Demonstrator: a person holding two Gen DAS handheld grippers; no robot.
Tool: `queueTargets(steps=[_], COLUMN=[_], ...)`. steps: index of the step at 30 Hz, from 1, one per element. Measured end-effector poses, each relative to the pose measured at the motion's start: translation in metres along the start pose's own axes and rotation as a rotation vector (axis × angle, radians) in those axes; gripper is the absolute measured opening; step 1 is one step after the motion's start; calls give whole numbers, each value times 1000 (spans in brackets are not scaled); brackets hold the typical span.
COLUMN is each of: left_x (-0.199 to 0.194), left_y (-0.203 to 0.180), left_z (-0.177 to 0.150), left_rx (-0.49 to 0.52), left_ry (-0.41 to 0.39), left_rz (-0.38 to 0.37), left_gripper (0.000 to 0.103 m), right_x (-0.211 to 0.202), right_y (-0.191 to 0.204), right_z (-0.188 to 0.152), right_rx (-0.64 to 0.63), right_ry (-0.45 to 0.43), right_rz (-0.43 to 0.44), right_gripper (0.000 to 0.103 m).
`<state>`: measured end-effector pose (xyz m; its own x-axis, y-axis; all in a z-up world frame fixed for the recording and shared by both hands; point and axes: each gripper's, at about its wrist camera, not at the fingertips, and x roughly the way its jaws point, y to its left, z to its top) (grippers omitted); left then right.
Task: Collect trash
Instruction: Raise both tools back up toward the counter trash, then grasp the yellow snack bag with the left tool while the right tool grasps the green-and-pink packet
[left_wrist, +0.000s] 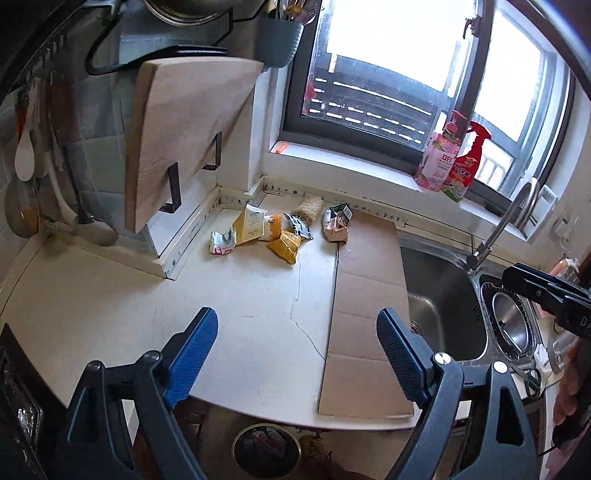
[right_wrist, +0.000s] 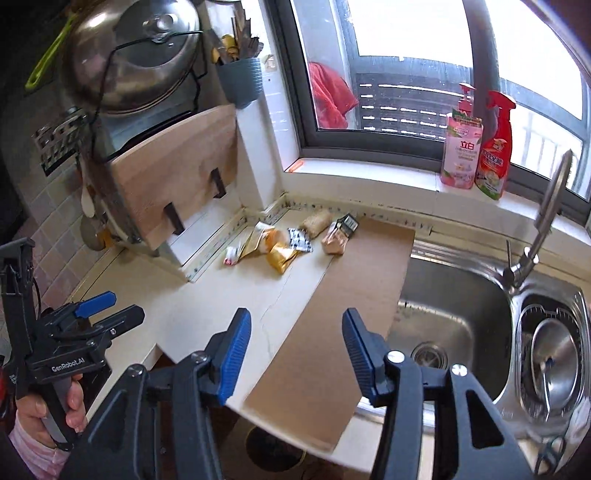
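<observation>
A pile of trash lies at the back of the white counter (left_wrist: 240, 295): a crumpled yellow wrapper (left_wrist: 284, 243), a white and red wrapper (left_wrist: 221, 245), a black and white packet (left_wrist: 300, 225), a noodle block (left_wrist: 311, 208) and a pink carton (left_wrist: 336, 232). The right wrist view shows the same yellow wrapper (right_wrist: 280, 258) and pink carton (right_wrist: 332, 242). My left gripper (left_wrist: 297, 317) hangs open above the counter's front edge, far from the pile, nothing between its blue fingers. My right gripper (right_wrist: 296, 317) is open too, over the cardboard, and holds nothing.
A flat cardboard sheet (left_wrist: 365, 295) lies on the counter beside the steel sink (left_wrist: 443, 314) with its faucet (left_wrist: 517, 218). A wooden cutting board (left_wrist: 184, 140) stands in a rack at the left. Two bottles (left_wrist: 439, 162) stand on the windowsill. A round bin (left_wrist: 266, 450) sits below the counter.
</observation>
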<state>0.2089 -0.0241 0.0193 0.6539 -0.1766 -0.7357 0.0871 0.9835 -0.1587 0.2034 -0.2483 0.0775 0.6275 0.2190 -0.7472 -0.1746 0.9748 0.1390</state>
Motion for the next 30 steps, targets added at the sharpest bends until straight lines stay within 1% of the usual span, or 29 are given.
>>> queueTargets(steps=[5,9,11,14,16,19,23,26,30], left_x=[78,144,176,216,243,284,328,350,368], left_y=[-19,-27,-28,-25,-21,-11,1,5,8], left_z=[48,78,92,108,114,114,106,99,95], left_rx=[-38,-76,-90,-105,-119,-158,-225,-269,-300], left_ry=[94,175,196,206,225,273,335,350,355], left_rz=[28,49,73,116,132,146,157,156,165], left_gripper=[87,87,87,87,86,84,84,84,83], right_x=[47,99,133,184,217,263,315,344,376], right_y=[-45,-84,-105,-128,-138,-149,-157,-158,-158], right_z=[54,97,116,130,133,135,129,125,121], right_rx=[-5,41,64,100,133,191,275,304,333], right_ry=[24,77,113,176,216,265,293,296,292], right_rz=[15,45,50,60,94,126,152,163,161], right_gripper=[56,56,56,56,56,56,56,56,56])
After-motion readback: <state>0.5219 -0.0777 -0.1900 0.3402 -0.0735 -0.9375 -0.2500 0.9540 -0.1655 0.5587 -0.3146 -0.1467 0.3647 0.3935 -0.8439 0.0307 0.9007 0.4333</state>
